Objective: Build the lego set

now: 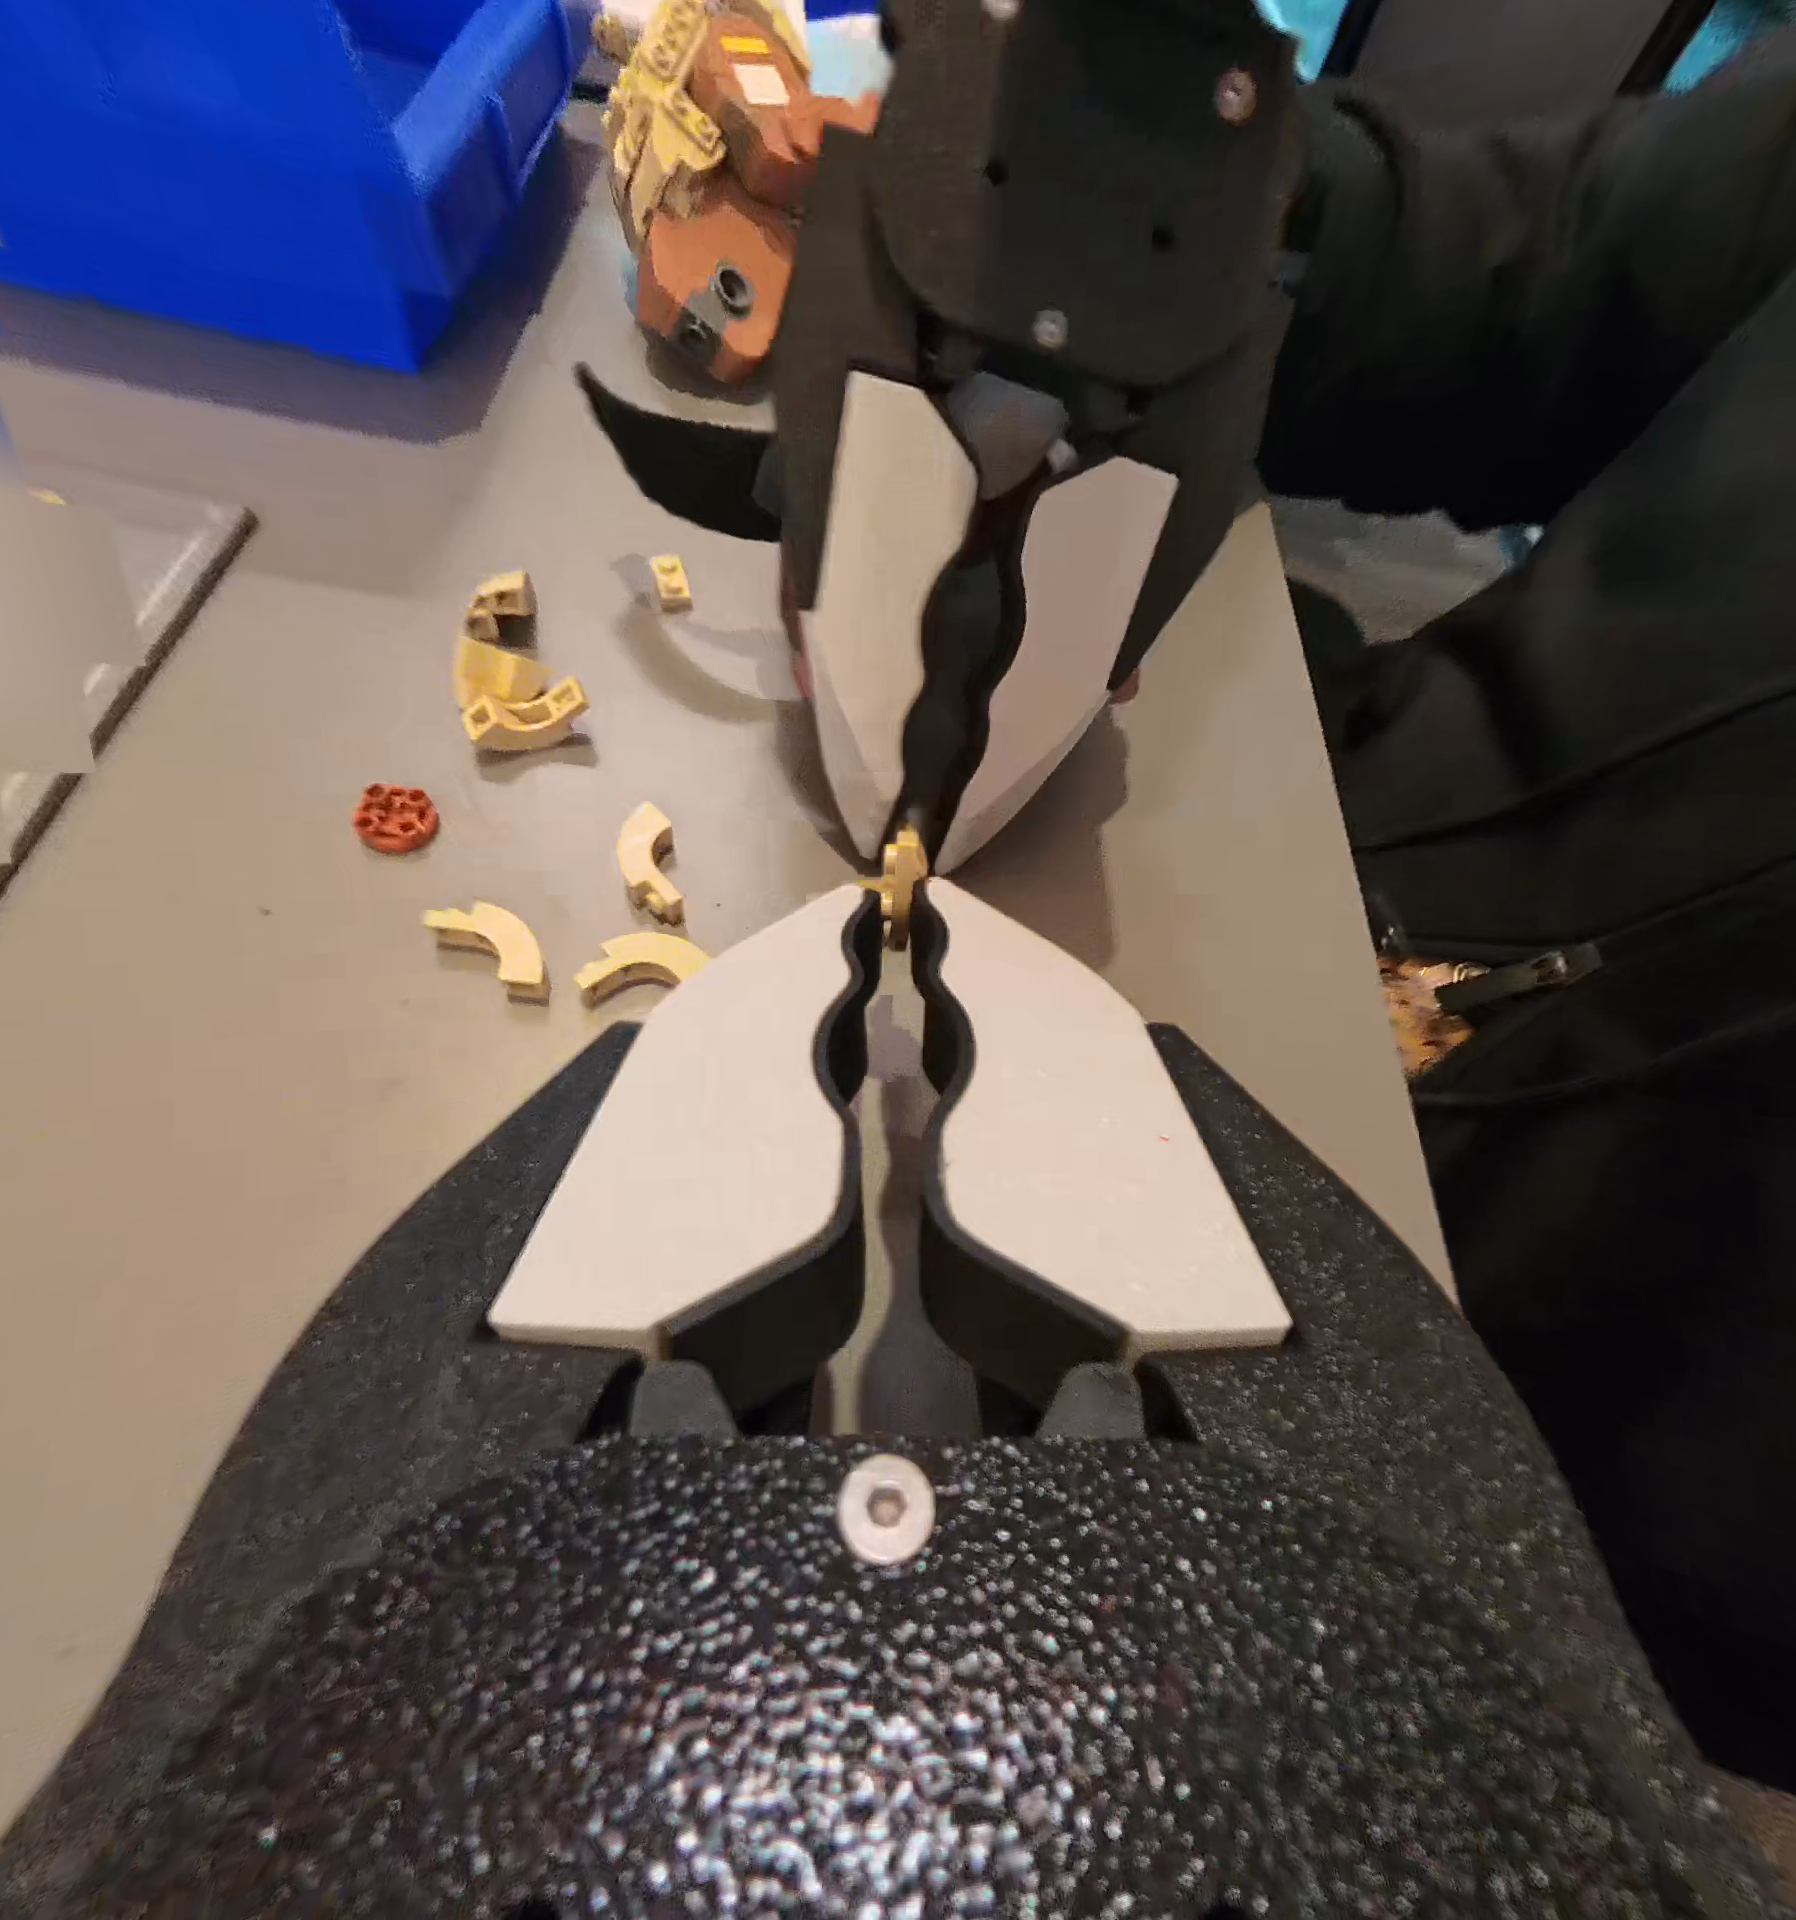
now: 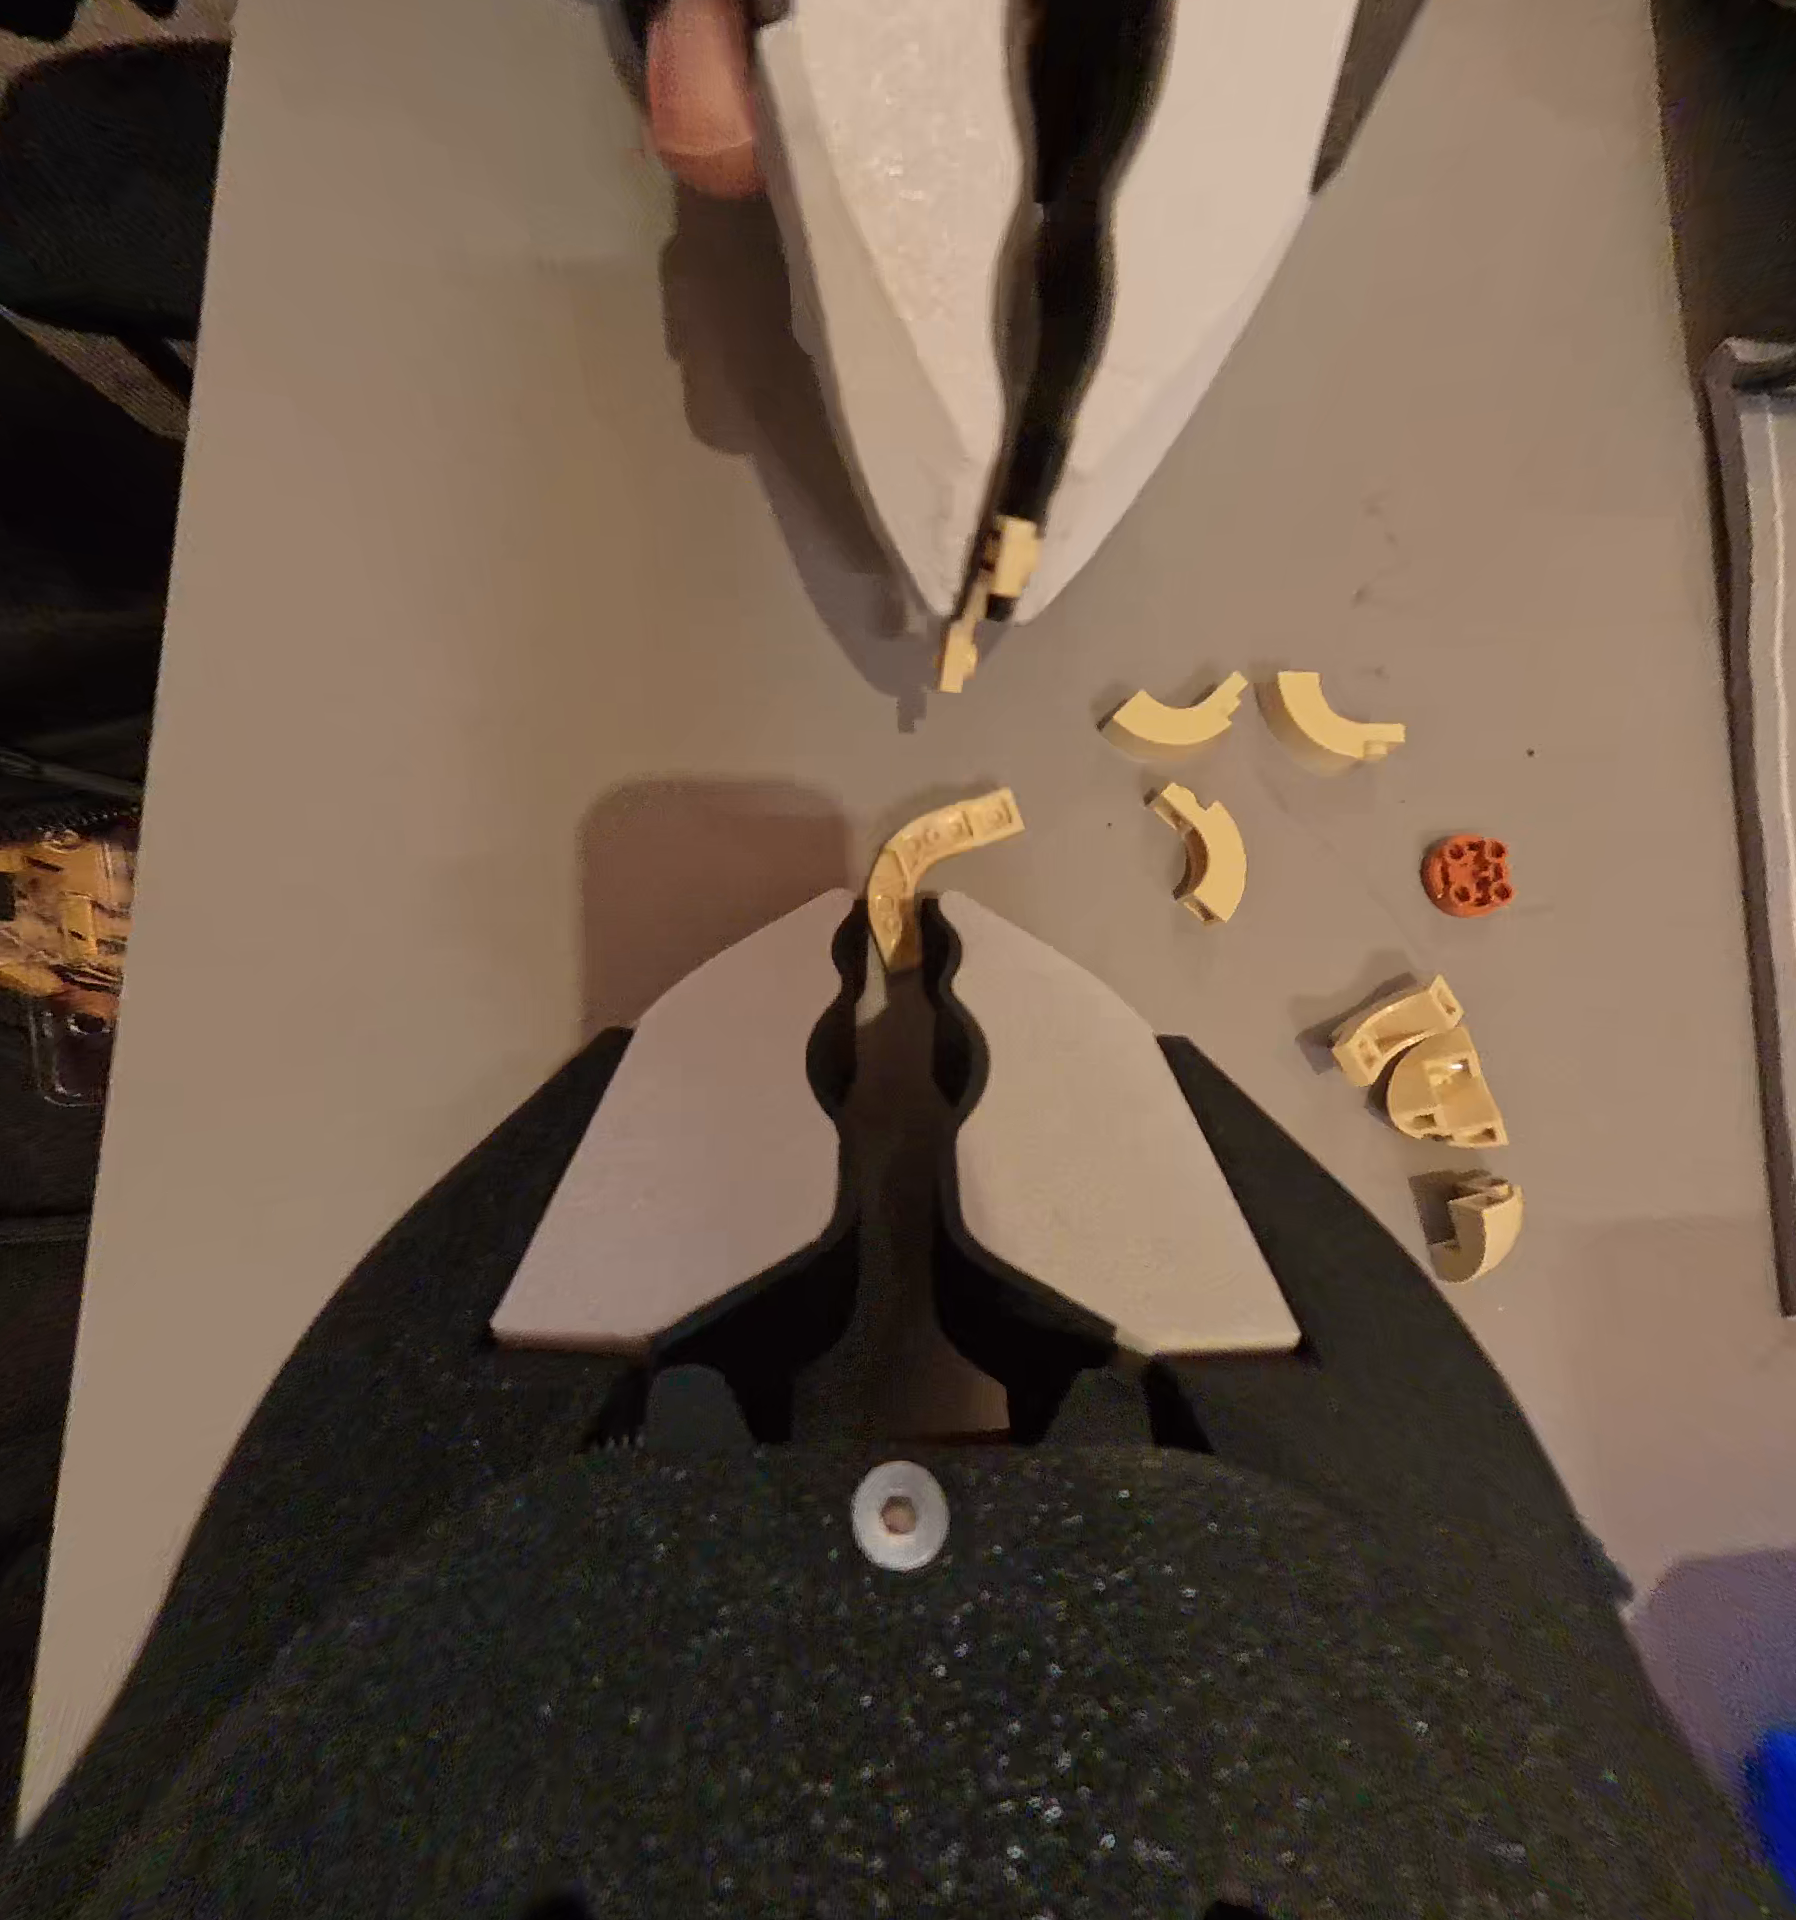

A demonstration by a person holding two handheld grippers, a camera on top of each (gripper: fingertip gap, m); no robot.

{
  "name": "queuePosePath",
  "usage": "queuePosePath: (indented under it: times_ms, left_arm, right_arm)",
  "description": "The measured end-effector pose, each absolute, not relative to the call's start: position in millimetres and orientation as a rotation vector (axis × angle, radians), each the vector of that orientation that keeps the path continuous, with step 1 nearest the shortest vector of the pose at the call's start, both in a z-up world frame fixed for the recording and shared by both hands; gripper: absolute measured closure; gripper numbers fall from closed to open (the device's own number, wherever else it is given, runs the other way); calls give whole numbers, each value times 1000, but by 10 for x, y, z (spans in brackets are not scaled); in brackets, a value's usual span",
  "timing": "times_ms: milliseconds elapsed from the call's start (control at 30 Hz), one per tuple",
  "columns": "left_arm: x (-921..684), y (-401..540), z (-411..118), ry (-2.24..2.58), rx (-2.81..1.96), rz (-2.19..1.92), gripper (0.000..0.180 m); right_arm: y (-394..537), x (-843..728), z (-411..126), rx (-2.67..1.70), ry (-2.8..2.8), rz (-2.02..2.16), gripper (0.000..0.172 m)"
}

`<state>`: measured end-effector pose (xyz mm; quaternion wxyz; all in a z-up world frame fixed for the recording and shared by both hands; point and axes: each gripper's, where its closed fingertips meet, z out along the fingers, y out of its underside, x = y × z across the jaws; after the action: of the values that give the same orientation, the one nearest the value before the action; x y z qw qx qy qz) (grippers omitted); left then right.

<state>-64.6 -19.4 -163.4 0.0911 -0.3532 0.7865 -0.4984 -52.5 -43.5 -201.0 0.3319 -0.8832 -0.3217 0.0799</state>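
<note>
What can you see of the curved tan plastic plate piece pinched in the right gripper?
The curved tan plastic plate piece is a thin, flat arc of studded segments, looking like hard toy-brick plastic. One end sits clamped between the right gripper fingertips; the rest bends up and right, free above the grey table. Nothing else touches it.

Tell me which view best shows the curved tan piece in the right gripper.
Right wrist view. The curved tan piece appears flat-on there, its whole arc visible, one end pinched in the right gripper. In the left wrist view the piece cannot be told apart at the two grippers' meeting tips, where only a small tan part shows edge-on.
</note>
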Motion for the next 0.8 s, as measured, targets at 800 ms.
queuePosePath:
  times_ms: [800]
  left_arm:
    - [-601, -186, -1639, 2298, -1242, -1574, 176]
  right_arm:
    - [-315, -518, -1844, -1688, -1496, -933, 164]
